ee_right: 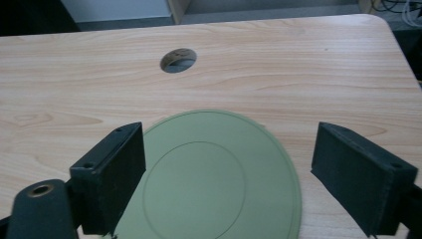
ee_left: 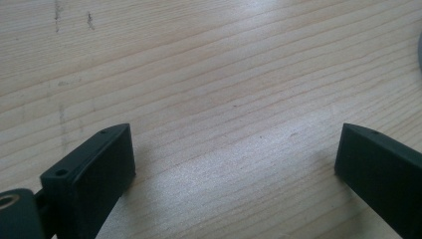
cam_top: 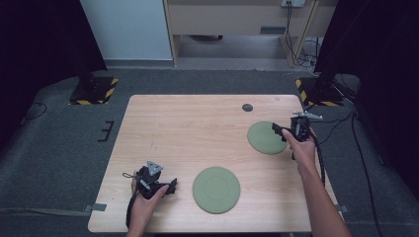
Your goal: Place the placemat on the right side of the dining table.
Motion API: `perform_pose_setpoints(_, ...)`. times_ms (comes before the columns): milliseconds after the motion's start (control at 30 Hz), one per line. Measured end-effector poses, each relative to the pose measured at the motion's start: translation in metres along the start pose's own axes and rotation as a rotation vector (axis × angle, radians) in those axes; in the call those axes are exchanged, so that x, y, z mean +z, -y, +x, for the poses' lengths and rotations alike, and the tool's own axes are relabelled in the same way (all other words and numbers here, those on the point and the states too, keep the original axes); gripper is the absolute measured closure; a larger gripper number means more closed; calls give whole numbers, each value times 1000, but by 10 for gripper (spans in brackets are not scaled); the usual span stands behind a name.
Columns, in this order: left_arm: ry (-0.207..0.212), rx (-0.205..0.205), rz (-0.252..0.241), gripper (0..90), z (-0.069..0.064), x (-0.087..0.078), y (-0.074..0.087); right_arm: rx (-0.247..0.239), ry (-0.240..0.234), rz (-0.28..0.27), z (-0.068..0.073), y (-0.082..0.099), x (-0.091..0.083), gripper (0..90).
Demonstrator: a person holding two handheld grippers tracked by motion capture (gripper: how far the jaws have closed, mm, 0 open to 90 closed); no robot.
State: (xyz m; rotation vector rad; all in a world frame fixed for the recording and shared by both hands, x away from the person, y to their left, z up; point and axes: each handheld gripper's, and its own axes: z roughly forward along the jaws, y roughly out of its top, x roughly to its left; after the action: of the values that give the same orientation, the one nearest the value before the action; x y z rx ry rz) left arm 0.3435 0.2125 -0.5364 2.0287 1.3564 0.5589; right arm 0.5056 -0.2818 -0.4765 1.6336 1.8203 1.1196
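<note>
Right gripper (cam_top: pixel 279 130) jaws apart, nothing clamped, over the far green plate (ee_right: pixel 219 174) lying flat at table's right. Left gripper (cam_top: pixel 170 185) spread over bare wood beside the near plate (cam_top: pixel 216 189). Swing your right low and a jaw clips the rim, skidding the plate

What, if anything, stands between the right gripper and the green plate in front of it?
Nothing visible does. The right gripper hangs with open jaws just above the near part of the far green plate, with only bare table around it. The near green plate and the table's cable hole lie well clear.
</note>
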Motion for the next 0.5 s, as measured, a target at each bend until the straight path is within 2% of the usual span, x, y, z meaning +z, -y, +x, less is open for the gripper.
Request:
perform_pose_setpoints(300,0,0,0,17,0,0,0,-1,-35,7,9,1,-13,81)
perform_pose_setpoints(500,1,1,1,16,0,0,0,-22,-59,4,18,8,-25,76)
